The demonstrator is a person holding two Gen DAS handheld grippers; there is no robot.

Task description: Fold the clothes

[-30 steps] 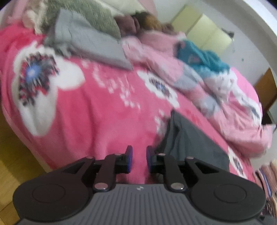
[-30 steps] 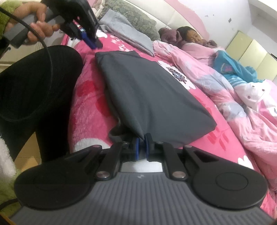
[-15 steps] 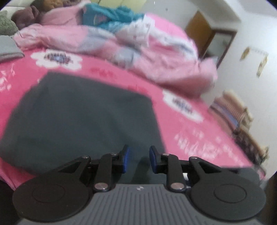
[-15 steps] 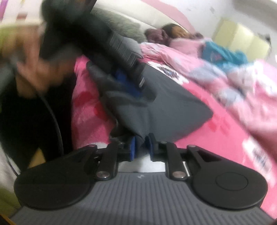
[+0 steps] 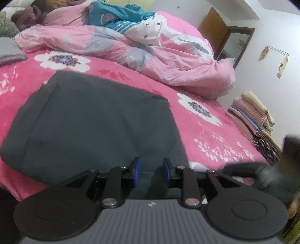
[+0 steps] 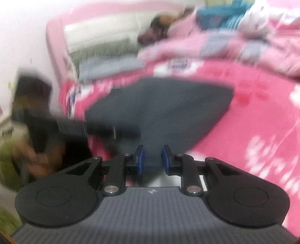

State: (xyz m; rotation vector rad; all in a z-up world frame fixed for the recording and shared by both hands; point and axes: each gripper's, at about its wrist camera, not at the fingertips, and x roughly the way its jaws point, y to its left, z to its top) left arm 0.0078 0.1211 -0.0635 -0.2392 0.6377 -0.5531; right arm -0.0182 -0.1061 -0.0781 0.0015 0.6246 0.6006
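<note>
A dark grey garment lies folded flat on the pink flowered blanket. My left gripper hovers at its near edge. Its jaws are opening, and cloth shows behind the gap, but the blue pads do not press on it. The right wrist view is blurred. There the same garment stretches away from my right gripper, whose pads stand apart with the near edge of the cloth in the gap. In that view the left gripper is a dark smear, held by a hand. The right gripper appears blurred at the lower right of the left wrist view.
A crumpled pink duvet covers the far side of the bed, with a person lying at its head. A grey pillow sits far left. A stack of folded cloths stands beside the bed on the right, below a brown door.
The left wrist view swung from the head of the bed to the garment's near edge, and its jaws widened. The right gripper let go of the garment's corner and rolled.
</note>
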